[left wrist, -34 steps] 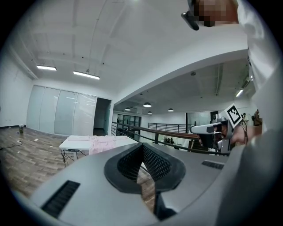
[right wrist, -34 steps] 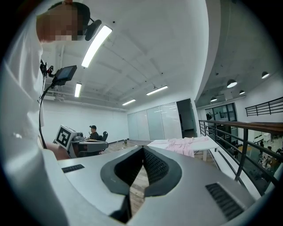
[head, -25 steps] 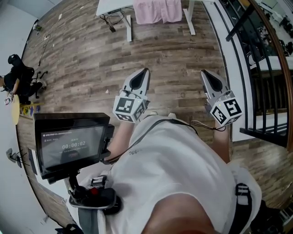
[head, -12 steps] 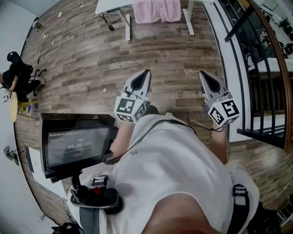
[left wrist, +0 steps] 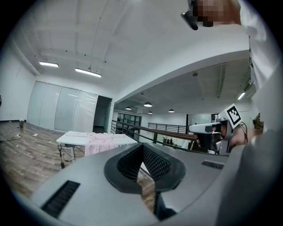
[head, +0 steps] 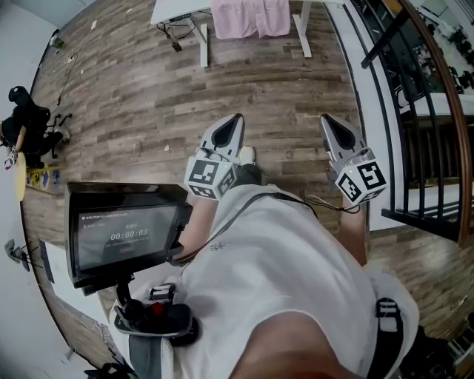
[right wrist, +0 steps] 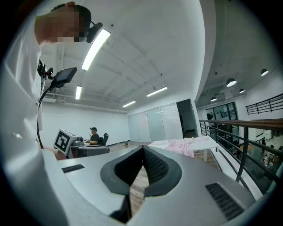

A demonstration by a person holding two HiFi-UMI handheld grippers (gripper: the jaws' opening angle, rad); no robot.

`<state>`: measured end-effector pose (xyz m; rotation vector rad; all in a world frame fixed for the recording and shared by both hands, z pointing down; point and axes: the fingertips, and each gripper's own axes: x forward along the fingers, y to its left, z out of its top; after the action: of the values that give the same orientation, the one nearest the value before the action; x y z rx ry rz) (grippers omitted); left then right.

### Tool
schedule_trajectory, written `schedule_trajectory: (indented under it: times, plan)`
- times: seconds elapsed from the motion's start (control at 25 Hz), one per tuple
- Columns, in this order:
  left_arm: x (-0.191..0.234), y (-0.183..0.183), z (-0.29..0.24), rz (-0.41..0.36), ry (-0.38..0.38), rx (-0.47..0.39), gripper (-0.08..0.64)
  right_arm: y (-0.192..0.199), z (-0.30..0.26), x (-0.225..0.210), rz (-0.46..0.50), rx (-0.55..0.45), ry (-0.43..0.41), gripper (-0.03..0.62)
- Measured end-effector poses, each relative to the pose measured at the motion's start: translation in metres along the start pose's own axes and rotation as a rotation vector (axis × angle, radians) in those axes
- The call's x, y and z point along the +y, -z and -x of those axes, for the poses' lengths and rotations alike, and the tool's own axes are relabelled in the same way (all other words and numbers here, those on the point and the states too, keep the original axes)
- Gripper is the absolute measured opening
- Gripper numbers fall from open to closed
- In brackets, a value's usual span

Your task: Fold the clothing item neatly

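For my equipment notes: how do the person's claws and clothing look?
The left claw and right claw are pale grey wedges with black ribbed lining; each carries a white cube with black square markers. The person wears a white shirt.

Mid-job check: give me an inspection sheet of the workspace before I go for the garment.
Surface: white table far ahead, across the wood floor.
Job's things: pink garment draped over the table's edge, unfolded.
Clutter: small items by the left wall, too small to tell.
Grippers: left gripper and right gripper both shut, empty, well short of the table.
Cables: tangle under the table's left end.
Surroundings: monitor at left, railing at right, seated person far left.
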<state>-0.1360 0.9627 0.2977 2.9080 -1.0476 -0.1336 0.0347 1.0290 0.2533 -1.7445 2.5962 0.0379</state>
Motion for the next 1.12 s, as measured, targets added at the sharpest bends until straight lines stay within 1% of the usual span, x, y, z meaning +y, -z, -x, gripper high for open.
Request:
schedule_trajectory:
  times: [0.12,0.32,0.52,0.68,0.8,0.96,1.04,1.12]
  plan:
    - [0.022,-0.003,-0.03,0.012,0.008,0.007,0.003,-0.005,-0.03,-0.021,-0.005,0.006,0.008,0.002]
    - [0.018,-0.002,-0.027,0.003,0.016,0.006,0.003,-0.005,-0.026,-0.015,0.004,-0.001,0.01,0.003]
    - [0.019,0.003,-0.033,0.0,0.034,0.017,0.003,-0.001,-0.028,-0.017,0.014,0.01,0.031,0.003]
    - [0.017,0.0,-0.036,-0.01,0.046,0.012,0.003,0.0,-0.024,-0.022,0.034,0.017,0.048,0.003]
    - [0.018,-0.004,-0.04,-0.014,0.044,0.011,0.003,-0.002,-0.025,-0.024,0.055,0.016,0.061,0.003]
    - [0.019,-0.005,-0.04,-0.021,0.039,0.011,0.003,-0.004,-0.023,-0.022,0.06,-0.003,0.065,0.003]
    - [0.022,-0.006,-0.043,-0.012,0.039,0.01,0.003,-0.006,-0.025,-0.024,0.057,-0.013,0.065,0.003]
    - [0.035,-0.01,-0.053,0.005,0.04,0.008,0.003,-0.01,-0.038,-0.031,0.055,-0.018,0.067,0.002]
